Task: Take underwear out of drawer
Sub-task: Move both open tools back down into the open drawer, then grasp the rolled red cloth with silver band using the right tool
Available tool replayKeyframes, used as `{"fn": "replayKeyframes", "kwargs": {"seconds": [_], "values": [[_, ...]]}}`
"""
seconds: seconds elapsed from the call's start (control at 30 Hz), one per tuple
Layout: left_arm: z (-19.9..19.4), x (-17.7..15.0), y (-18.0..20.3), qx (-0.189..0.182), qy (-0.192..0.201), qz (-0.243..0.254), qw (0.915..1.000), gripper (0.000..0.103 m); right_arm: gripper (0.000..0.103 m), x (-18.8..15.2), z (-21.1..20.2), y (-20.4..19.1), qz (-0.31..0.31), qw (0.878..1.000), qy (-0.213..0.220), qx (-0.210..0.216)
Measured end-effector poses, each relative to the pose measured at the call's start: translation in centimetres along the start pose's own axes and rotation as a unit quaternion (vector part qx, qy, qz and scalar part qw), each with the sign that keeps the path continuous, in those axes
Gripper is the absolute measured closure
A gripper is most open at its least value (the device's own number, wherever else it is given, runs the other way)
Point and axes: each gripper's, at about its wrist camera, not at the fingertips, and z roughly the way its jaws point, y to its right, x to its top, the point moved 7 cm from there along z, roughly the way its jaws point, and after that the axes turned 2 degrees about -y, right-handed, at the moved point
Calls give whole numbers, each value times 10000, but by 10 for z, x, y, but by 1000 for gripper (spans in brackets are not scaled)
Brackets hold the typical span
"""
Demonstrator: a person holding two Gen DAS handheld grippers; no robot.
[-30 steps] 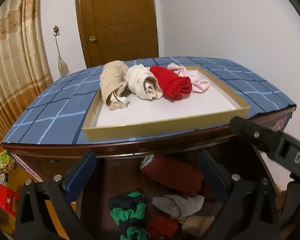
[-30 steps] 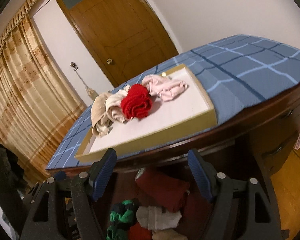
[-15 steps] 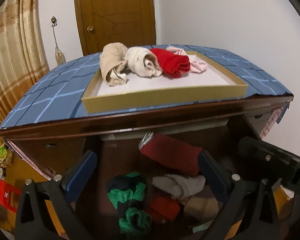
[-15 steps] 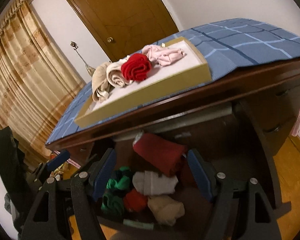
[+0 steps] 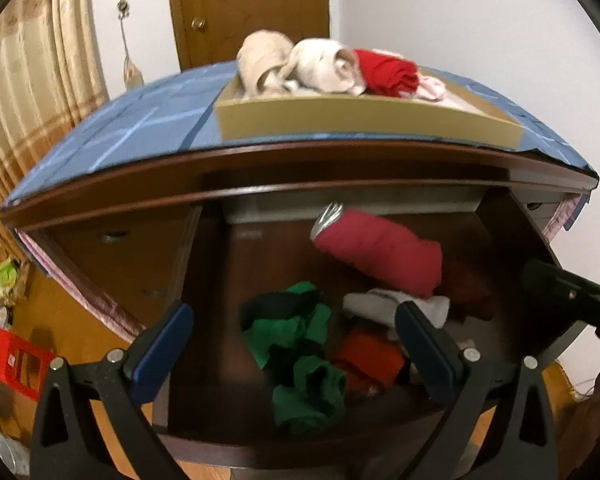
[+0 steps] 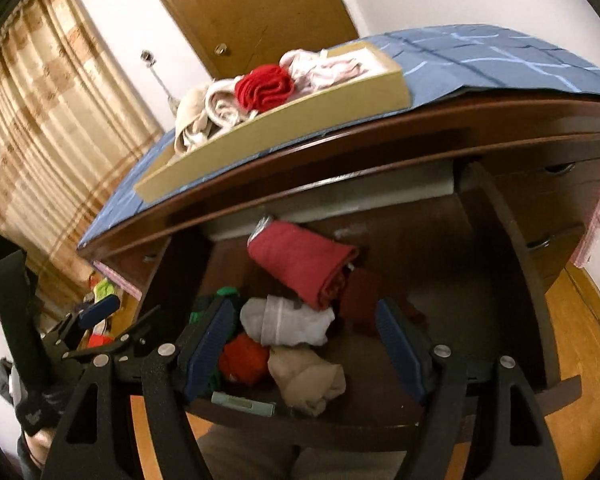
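A white-walled room with a wooden door (image 5: 248,8) and striped beige curtains (image 6: 56,120) holds a dark wooden desk (image 5: 300,168) covered by a blue checked cloth (image 5: 132,136). On the cloth sits a shallow tan tray (image 5: 364,120) carrying four rolled garments: beige, cream, bright red and pale pink. Below the desk's edge the drawer (image 5: 204,320) stands pulled out. The underwear lies inside it: a dark red roll (image 5: 380,248) towards the back, a grey-white piece (image 6: 288,320) in front of it, a green and black bundle (image 5: 296,356) to the left, an orange-red piece (image 5: 368,356) and a beige piece (image 6: 308,376) nearest the front.

The left tongs (image 5: 296,336) hang above the drawer, jaws wide apart, gripping nothing. The right tongs (image 6: 304,336) do likewise.

Only the right view shows the beige piece, a pale green flat object (image 6: 244,402) at the drawer's front edge, and the wooden floor (image 6: 580,360) at the right. Only the left view shows a red crate (image 5: 16,364) on the floor.
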Motion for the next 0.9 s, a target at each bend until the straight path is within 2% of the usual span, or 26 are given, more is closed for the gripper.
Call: {"fn": "replayKeyframes", "kwargs": {"seconds": [0.27, 0.4, 0.47, 0.57, 0.67, 0.77, 0.9], "values": [[11, 0, -25, -11, -319, -192, 9993, 1, 27, 21, 25, -4, -601, 9972, -433, -113], [16, -3, -33, 158, -427, 39, 9990, 1, 28, 12, 45, -20, -951, 9909, -924, 218], [18, -5, -37, 218, -492, 102, 9985, 1, 28, 6, 55, -27, -1174, 9868, -1095, 210], [22, -5, -43, 234, -568, 46, 9981, 1, 42, 2, 67, -31, -1319, 9832, -1253, 155], [25, -3, -43, 184, -602, 20, 9980, 1, 42, 10, 82, -32, -1519, 9788, -1374, 18], [25, -2, -43, 150, -609, 91, 9980, 1, 42, 19, 90, -42, -2158, 9653, -1473, -28], [28, -5, -42, 92, -735, 155, 9971, 1, 42, 20, 111, -57, -3263, 9295, -1674, -393]]}}
